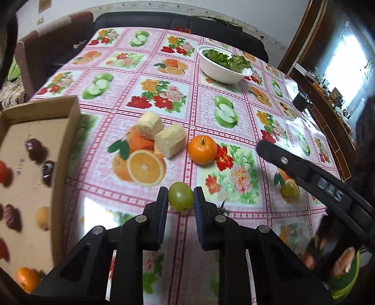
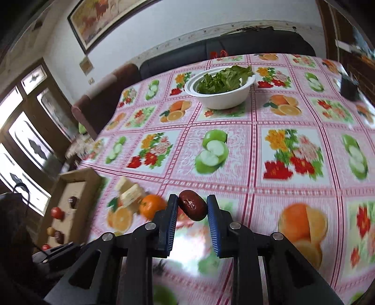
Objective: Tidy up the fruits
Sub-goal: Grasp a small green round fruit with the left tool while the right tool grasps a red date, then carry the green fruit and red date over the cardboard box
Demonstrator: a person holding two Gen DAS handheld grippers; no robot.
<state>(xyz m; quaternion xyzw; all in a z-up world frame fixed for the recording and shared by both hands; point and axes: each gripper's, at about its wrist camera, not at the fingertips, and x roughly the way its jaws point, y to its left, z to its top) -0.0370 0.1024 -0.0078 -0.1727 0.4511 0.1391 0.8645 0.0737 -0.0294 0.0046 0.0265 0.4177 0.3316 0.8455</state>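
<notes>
My left gripper (image 1: 181,196) is shut on a green grape (image 1: 181,196), just above the fruit-print tablecloth. A mandarin (image 1: 202,149) lies beyond it, next to two pale cake pieces (image 1: 161,136). A cardboard box (image 1: 35,169) at the left holds dark dates, red fruits and a mandarin (image 1: 27,279). My right gripper (image 2: 192,207) is shut on a dark red date (image 2: 192,208), held above the table. In the right wrist view the mandarin (image 2: 152,206), the cake pieces (image 2: 129,191) and the box (image 2: 68,204) lie to the left. The right gripper's arm (image 1: 316,183) shows at the right of the left wrist view.
A white bowl of green lettuce (image 1: 222,63) stands at the far side of the table; it also shows in the right wrist view (image 2: 219,88). A small dark object (image 2: 349,88) sits near the far right edge. A dark sofa (image 1: 164,21) runs behind the table.
</notes>
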